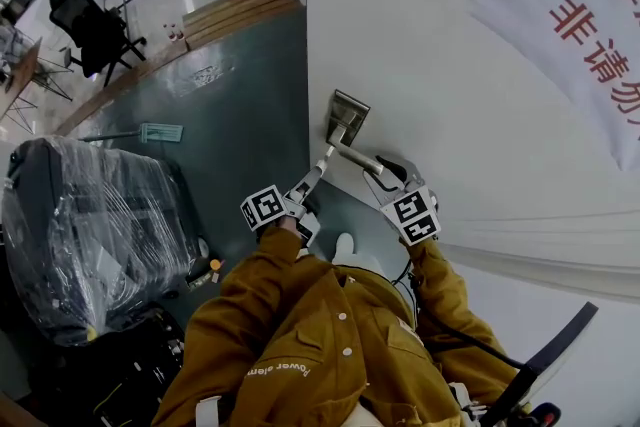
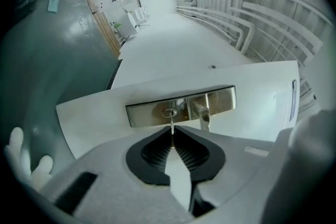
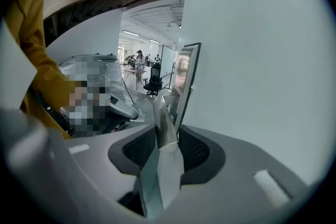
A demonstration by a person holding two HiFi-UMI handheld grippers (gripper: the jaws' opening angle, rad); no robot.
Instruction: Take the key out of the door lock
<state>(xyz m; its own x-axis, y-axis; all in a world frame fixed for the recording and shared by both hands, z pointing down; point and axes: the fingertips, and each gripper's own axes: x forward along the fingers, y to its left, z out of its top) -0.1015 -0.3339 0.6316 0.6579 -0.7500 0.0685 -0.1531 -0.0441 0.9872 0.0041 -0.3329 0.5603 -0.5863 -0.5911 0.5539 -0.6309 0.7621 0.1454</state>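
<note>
A brushed-metal lock plate [image 1: 346,118] sits on the white door [image 1: 450,95], with a lever handle [image 1: 362,158] sticking out of it. In the left gripper view the plate [image 2: 152,112] shows its keyhole [image 2: 169,112], and a thin key [image 2: 171,124] hangs out of it. My left gripper [image 2: 172,131] is shut on that key, tips close to the plate; in the head view the left gripper [image 1: 322,167] reaches up from below left. My right gripper [image 3: 167,134] is shut on the lever handle [image 3: 164,123], beside the plate's edge [image 3: 187,78]; in the head view the right gripper [image 1: 386,171] sits to the right.
A bulky object wrapped in clear plastic [image 1: 80,235] stands on the teal floor [image 1: 230,105] at left. A black office chair [image 1: 95,30] is farther off. A white sign with red characters [image 1: 580,15] hangs on the door at upper right. The person's mustard jacket [image 1: 320,335] fills the bottom.
</note>
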